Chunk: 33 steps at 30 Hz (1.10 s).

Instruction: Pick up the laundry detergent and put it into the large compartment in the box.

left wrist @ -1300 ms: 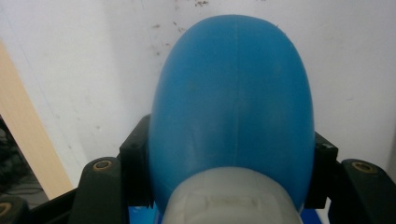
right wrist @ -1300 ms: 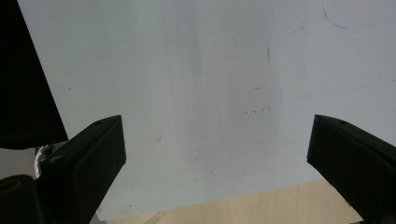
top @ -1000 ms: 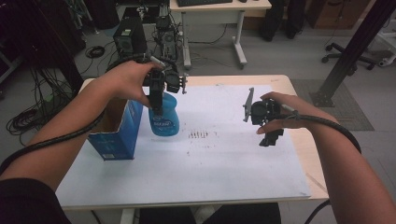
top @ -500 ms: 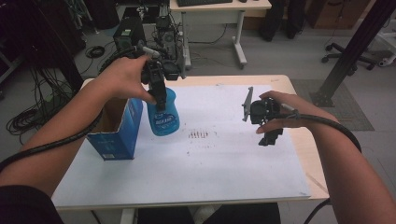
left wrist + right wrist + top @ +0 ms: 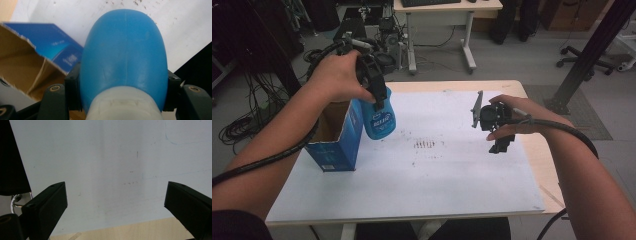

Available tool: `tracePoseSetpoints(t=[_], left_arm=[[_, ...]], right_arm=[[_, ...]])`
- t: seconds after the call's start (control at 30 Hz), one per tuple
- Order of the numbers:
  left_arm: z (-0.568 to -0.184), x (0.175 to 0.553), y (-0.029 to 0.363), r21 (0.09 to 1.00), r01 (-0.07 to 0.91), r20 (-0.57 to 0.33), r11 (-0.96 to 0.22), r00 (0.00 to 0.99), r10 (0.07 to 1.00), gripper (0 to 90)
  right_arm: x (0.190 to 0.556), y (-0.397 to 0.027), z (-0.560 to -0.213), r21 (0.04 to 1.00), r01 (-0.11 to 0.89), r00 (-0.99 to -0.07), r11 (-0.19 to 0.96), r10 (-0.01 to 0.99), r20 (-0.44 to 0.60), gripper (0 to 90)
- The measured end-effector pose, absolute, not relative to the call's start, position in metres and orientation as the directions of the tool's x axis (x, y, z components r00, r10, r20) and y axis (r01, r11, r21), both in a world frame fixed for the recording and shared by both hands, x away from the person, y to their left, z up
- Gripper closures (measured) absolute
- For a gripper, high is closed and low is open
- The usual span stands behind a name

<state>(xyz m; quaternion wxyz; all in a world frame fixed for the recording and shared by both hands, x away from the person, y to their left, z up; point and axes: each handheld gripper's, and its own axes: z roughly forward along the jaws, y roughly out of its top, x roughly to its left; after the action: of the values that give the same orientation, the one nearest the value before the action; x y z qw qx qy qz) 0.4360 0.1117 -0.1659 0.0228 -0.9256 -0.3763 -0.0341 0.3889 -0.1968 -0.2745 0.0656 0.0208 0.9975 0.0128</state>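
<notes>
Two grippers, one loaded: my left gripper (image 5: 377, 95) clamps the blue bottle (image 5: 379, 120); my right gripper (image 5: 502, 142) stands wide open on nothing.

From the left jaws outward, the bottle hangs by its white neck, clear of the white sheet (image 5: 422, 185), just beside the open blue box (image 5: 337, 145). My left hand (image 5: 337, 75) is raised, forearm slanting up from the near-left corner. My right hand (image 5: 512, 117) hovers over the sheet's right part, well apart.

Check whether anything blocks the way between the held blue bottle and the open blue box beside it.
Nothing visible does. The blue bottle, clamped in the left gripper, hangs just right of the box, whose open top shows only bare cardboard inside.
</notes>
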Motion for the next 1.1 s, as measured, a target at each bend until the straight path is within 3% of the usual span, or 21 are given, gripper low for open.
tracePoseSetpoints(t=[0.53,0.97,1.1], left_arm=[[-0.128,0.434,0.140,0.001,0.839,0.079,-0.545,0.543,0.836,38.1],[-0.095,0.428,0.170,0.003,0.955,0.084,-0.298,0.297,0.951,38.1],[-0.088,0.425,0.181,0.004,0.964,0.076,-0.264,0.263,0.962,38.1]], right_arm=[[0.395,-0.187,-0.273,0.026,-0.013,-0.991,1.000,-0.009,-0.133,4.3],[0.399,-0.184,-0.272,0.027,-0.038,-0.991,0.999,-0.034,-0.133,4.3],[0.399,-0.181,-0.269,0.022,-0.048,-0.990,0.999,-0.044,-0.135,4.3]])
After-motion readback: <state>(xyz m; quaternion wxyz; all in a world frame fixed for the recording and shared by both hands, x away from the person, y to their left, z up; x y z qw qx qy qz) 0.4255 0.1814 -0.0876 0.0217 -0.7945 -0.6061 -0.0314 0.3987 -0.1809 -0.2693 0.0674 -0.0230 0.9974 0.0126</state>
